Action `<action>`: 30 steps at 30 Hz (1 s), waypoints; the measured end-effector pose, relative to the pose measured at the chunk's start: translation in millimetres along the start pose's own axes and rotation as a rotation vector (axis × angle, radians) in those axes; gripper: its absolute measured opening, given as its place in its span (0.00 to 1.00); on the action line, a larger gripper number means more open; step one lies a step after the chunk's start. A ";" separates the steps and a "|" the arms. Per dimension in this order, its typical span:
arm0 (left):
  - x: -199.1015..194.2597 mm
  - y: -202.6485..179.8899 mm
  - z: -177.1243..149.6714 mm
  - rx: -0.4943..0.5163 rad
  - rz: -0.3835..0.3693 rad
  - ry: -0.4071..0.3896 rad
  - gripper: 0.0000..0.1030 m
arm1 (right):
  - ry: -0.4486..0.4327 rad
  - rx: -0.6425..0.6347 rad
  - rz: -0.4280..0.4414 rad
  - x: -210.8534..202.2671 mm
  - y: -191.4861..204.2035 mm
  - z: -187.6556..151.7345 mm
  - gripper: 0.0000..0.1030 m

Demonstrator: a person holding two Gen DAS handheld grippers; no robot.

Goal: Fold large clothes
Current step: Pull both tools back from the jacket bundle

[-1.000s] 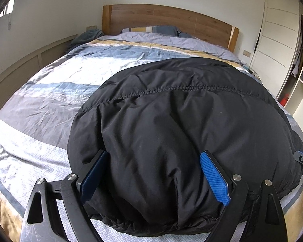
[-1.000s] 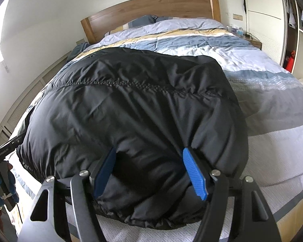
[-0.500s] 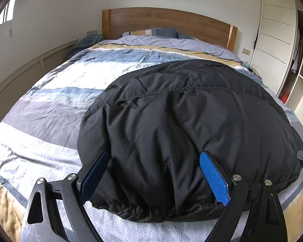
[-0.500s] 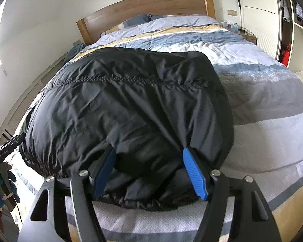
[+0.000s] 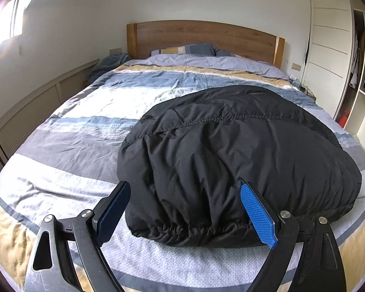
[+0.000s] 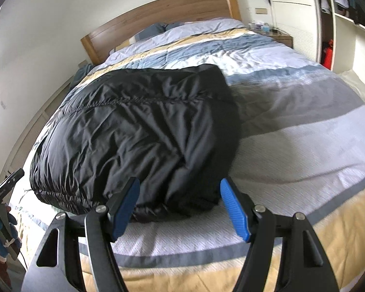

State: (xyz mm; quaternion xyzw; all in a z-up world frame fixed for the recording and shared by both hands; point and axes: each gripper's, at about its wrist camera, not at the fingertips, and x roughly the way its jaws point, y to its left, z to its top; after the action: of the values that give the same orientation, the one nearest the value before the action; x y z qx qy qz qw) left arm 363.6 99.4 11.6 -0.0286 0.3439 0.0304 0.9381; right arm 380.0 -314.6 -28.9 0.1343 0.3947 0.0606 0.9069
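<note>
A black puffy jacket lies folded in a thick bundle on the striped bed. It also shows in the right wrist view. My left gripper is open and empty, its blue pads either side of the jacket's near hem, just short of it. My right gripper is open and empty, a little back from the jacket's near right corner. The left gripper's tip shows at the left edge of the right wrist view.
A wooden headboard and pillows are at the far end. A wardrobe with open shelves stands on the right, with a bedside table. A low panelled wall runs along the left.
Both grippers have drawn back toward the foot of the bed and off the jacket. The jacket now lies free on the cover, farther from both cameras.
</note>
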 end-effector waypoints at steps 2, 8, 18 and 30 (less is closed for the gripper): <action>-6.3 2.8 -2.5 -0.006 0.001 -0.005 0.89 | -0.008 0.013 -0.008 -7.7 -5.5 -2.2 0.66; -19.5 12.0 -10.5 -0.007 0.020 -0.025 0.93 | -0.019 0.027 -0.031 -24.4 -13.1 -9.8 0.68; -21.8 20.1 -23.3 0.008 0.026 -0.022 0.99 | -0.001 0.021 -0.037 -20.2 -8.7 -17.7 0.70; 1.9 38.4 -29.3 -0.035 0.015 0.022 1.00 | -0.009 0.049 -0.046 -4.9 -13.9 -7.4 0.72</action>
State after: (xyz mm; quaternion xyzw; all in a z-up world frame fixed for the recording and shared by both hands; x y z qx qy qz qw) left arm 343.3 135.6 -13.2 -0.0427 0.3539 0.0434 0.9333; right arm 371.4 -327.5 -34.3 0.1478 0.3952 0.0293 0.9061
